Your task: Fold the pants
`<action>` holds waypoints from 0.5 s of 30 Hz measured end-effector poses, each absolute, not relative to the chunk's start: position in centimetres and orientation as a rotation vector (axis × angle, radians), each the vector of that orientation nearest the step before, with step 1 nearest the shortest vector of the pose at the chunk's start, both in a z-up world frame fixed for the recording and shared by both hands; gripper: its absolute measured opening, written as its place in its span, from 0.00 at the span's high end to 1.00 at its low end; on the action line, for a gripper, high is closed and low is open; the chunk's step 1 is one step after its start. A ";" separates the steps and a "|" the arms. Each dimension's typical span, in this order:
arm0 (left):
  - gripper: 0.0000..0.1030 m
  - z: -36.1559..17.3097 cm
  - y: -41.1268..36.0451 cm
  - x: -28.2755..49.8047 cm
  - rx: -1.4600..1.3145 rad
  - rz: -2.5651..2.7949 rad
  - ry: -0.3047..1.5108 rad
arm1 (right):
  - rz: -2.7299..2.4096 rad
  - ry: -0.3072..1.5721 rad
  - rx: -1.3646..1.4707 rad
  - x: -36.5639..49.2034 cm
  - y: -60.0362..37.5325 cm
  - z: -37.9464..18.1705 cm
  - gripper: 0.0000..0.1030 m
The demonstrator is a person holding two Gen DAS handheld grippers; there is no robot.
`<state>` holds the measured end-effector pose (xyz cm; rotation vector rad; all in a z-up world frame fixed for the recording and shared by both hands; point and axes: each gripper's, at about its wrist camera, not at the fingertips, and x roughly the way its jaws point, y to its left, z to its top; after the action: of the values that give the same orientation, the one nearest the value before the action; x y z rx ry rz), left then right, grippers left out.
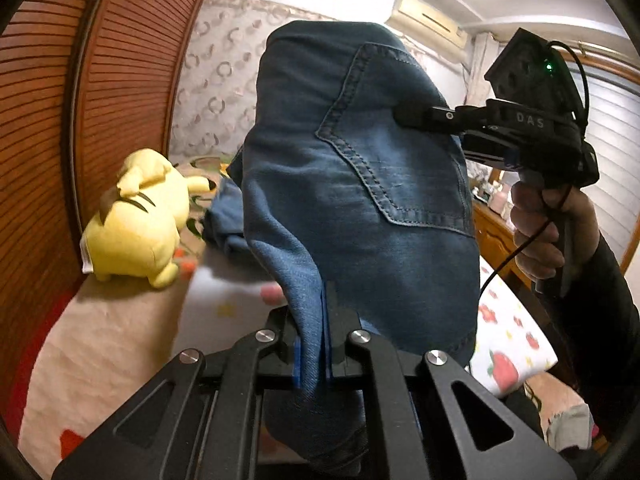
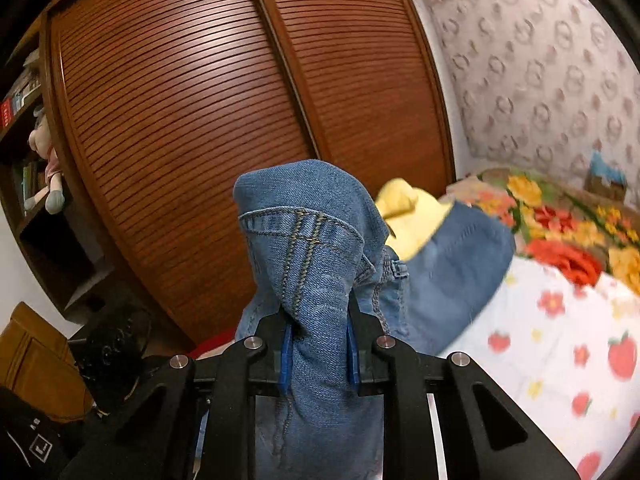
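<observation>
Bedroom. Brown louvred sliding wardrobe doors (image 2: pixel 240 120) fill one side; open bookshelf (image 2: pixel 28 140) beside them holding books and a soft doll (image 2: pixel 50 160). Padded headboard wall (image 2: pixel 540 80), pale, ring-patterned. Bed (image 2: pixel 520 340) under white strawberry-print sheet, floral blanket (image 2: pixel 560 236) toward the head. White ceiling, wall air conditioner (image 1: pixel 430 20), window blinds (image 1: pixel 612 128), wooden cabinet (image 1: pixel 494 236) below

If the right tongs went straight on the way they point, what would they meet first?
Apart from the jeans the right tongs already clamp, probably the slatted wooden wardrobe door behind them; depth is unclear.
</observation>
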<state>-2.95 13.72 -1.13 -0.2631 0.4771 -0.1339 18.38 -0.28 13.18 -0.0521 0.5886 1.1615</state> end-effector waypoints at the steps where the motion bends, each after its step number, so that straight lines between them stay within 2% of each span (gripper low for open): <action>1: 0.92 -0.9 14.1 -2.7 -0.266 -0.127 0.473 | 1.167 0.584 -0.055 18.8 0.2 13.6 0.79; 9: 0.92 2.7 19.4 0.4 -0.296 -0.014 0.423 | 1.281 0.601 -0.019 23.6 5.5 14.8 0.79; 15: 0.92 4.7 22.4 5.0 -0.273 0.032 0.415 | 1.359 0.587 0.084 31.6 7.8 14.0 0.79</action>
<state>4.98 22.38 4.68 -0.2732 0.4149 0.0321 31.65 7.80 14.04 0.0842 0.5873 1.3592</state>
